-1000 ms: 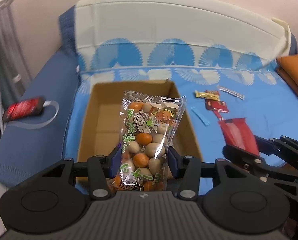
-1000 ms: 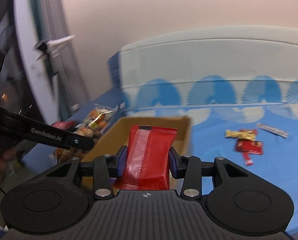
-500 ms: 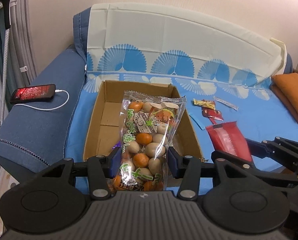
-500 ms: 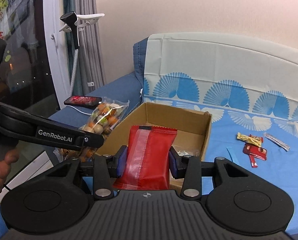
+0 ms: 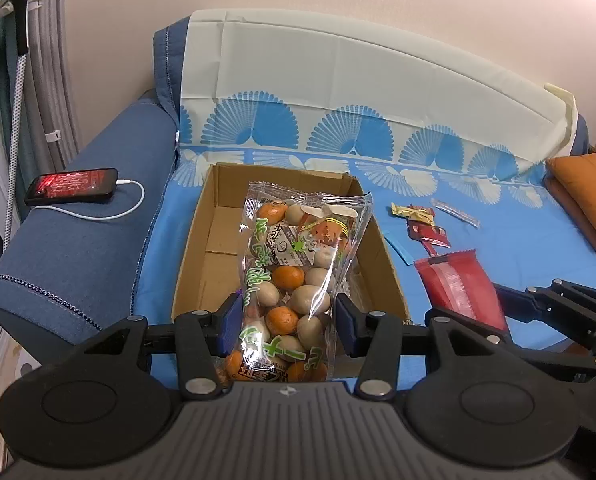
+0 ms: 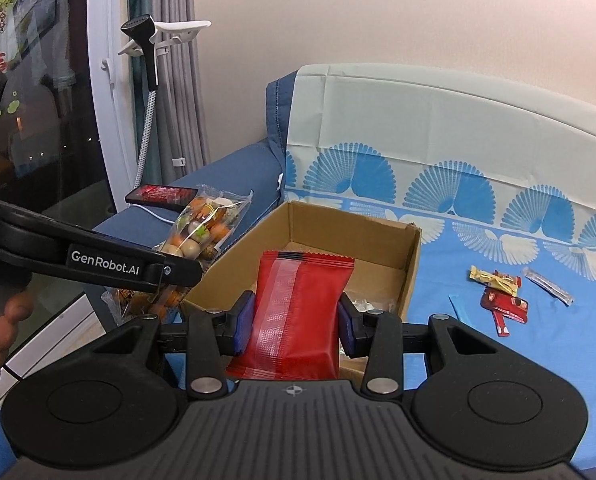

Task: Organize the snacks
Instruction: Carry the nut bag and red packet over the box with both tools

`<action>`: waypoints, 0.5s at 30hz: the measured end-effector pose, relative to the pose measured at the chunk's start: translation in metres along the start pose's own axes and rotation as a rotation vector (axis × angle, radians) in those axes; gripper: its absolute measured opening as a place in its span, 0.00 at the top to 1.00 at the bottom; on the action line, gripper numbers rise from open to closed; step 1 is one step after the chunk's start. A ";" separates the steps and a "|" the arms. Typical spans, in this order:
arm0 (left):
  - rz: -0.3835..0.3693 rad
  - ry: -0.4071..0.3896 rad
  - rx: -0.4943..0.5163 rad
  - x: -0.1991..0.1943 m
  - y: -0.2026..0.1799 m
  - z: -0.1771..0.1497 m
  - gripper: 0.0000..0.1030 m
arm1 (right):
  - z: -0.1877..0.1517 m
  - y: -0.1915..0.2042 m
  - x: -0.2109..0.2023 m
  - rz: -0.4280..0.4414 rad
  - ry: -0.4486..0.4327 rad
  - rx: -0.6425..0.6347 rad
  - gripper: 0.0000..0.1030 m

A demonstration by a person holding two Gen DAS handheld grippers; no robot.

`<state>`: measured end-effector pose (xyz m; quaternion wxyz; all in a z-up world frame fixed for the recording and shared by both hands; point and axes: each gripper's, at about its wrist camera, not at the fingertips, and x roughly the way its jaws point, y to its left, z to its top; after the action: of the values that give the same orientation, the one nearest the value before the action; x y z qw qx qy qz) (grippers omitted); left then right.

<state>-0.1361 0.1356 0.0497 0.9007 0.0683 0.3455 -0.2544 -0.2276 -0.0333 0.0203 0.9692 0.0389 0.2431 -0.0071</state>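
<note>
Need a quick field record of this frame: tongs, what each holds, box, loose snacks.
left tongs: shut on clear bag of orange and beige round snacks, held above the box's near end
right tongs: shut on red foil snack packet, at the box's near edge
open brown cardboard box: on the blue patterned sofa cover, nearly empty; small clear wrappers inside
loose on cover: small red and yellow snack wrappers, clear stick packet
sofa arm: black phone with red screen, white cable plugged in
</note>
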 end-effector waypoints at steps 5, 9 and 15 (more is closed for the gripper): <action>0.001 0.005 -0.003 0.002 -0.001 0.001 0.48 | 0.001 0.000 0.001 0.001 0.006 0.001 0.57; 0.001 0.009 -0.008 0.004 -0.002 0.001 0.48 | 0.001 0.001 0.003 -0.001 0.011 0.002 0.57; 0.003 0.007 -0.013 0.006 -0.001 0.001 0.48 | 0.001 0.002 0.006 -0.004 0.018 0.006 0.57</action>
<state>-0.1319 0.1320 0.0467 0.9003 0.0636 0.3502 -0.2507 -0.2214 -0.0313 0.0187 0.9668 0.0414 0.2519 -0.0092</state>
